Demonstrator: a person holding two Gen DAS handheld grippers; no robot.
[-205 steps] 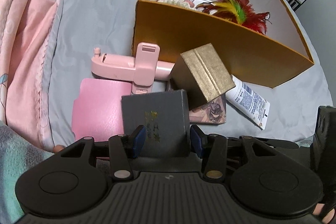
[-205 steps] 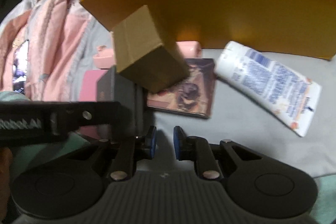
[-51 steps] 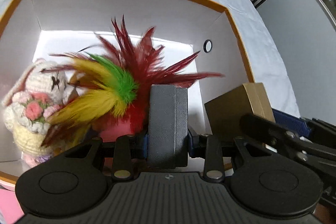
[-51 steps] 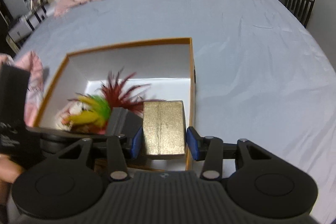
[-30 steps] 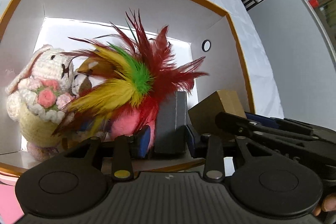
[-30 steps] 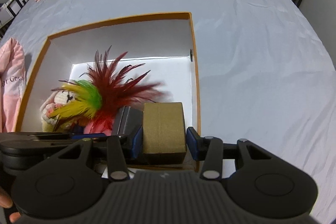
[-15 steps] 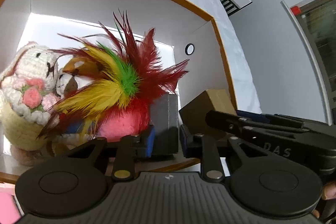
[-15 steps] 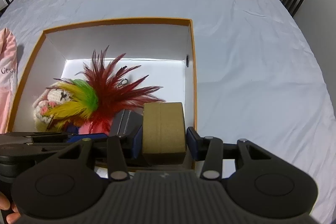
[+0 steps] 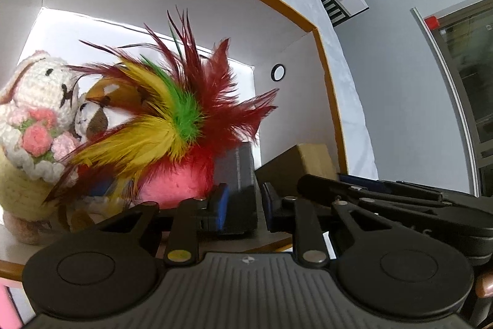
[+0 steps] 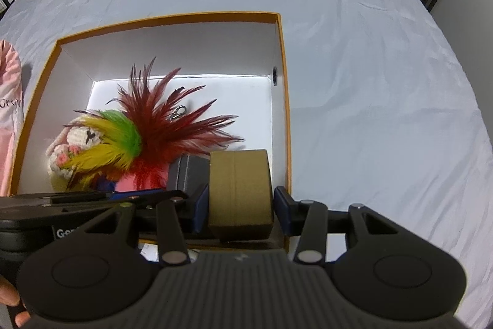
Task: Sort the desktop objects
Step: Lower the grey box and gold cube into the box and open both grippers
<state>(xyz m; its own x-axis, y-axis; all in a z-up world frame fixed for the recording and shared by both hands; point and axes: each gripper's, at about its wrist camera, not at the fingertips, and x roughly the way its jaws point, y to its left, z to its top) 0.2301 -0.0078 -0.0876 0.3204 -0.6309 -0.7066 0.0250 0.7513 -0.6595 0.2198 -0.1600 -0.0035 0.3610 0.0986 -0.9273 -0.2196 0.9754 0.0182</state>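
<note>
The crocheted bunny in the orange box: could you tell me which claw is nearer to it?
Left. The left claw sits beside the feather toy next to the crocheted bunny; the right claw is farther, at the orange box wall opposite.

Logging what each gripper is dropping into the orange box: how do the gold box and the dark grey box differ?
The gold box is matte gold and bulkier; the dark grey box is charcoal and slimmer. The gold box sits between the right gripper fingers by the orange box right wall; the grey box, at the left gripper, stands against the feather toy. Both are small boxes inside the orange box.
</note>
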